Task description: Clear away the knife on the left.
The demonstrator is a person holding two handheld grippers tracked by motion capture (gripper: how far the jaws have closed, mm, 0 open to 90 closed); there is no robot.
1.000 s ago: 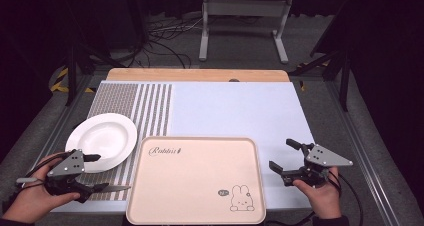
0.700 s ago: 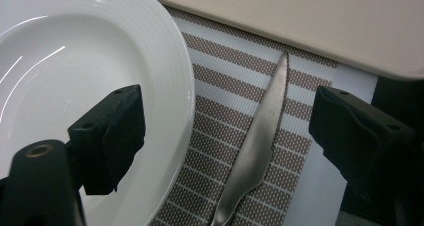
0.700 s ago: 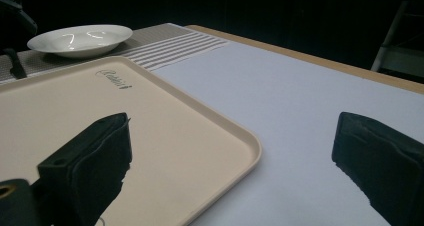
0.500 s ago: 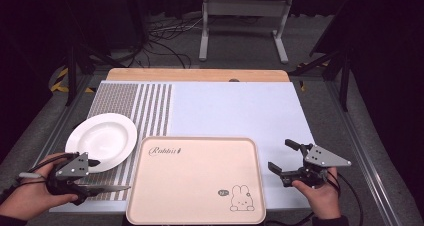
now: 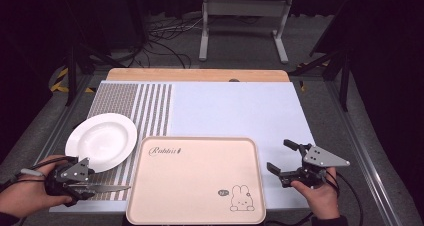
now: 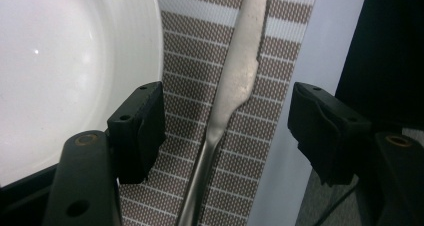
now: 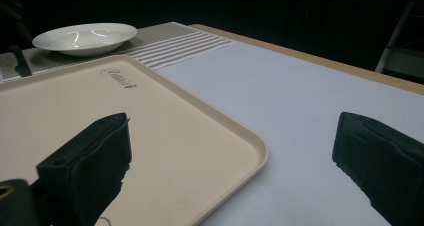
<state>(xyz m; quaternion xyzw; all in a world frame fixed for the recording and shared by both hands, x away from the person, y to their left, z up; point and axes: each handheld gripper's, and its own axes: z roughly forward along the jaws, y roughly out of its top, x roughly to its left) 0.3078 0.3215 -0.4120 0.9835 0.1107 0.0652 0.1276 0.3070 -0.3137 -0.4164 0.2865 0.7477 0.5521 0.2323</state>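
Observation:
A metal knife (image 5: pixel 107 188) (image 6: pixel 240 81) lies on the striped brown mat (image 5: pixel 145 106) near the table's front left corner, just below a white plate (image 5: pixel 101 141) (image 6: pixel 60 61). My left gripper (image 5: pixel 92 185) (image 6: pixel 225 111) straddles the knife's handle end. Its jaws have just been closing, with a gap still showing on each side of the knife, so neither pad touches it. My right gripper (image 5: pixel 279 155) (image 7: pixel 235 136) hovers open and holds nothing, just off the right edge of the beige rabbit tray (image 5: pixel 200 181) (image 7: pixel 100 101).
The tray's raised rim runs close beside the knife tip. A pale lilac table cover (image 5: pixel 235 111) stretches behind the tray to a wooden strip (image 5: pixel 200 75). The plate (image 7: pixel 85 36) sits partly on the mat. The floor beyond holds cables and a metal stand (image 5: pixel 245 16).
The left gripper's jaws have drawn closer together around the knife. Both hands, the plate, the tray and the knife keep their places.

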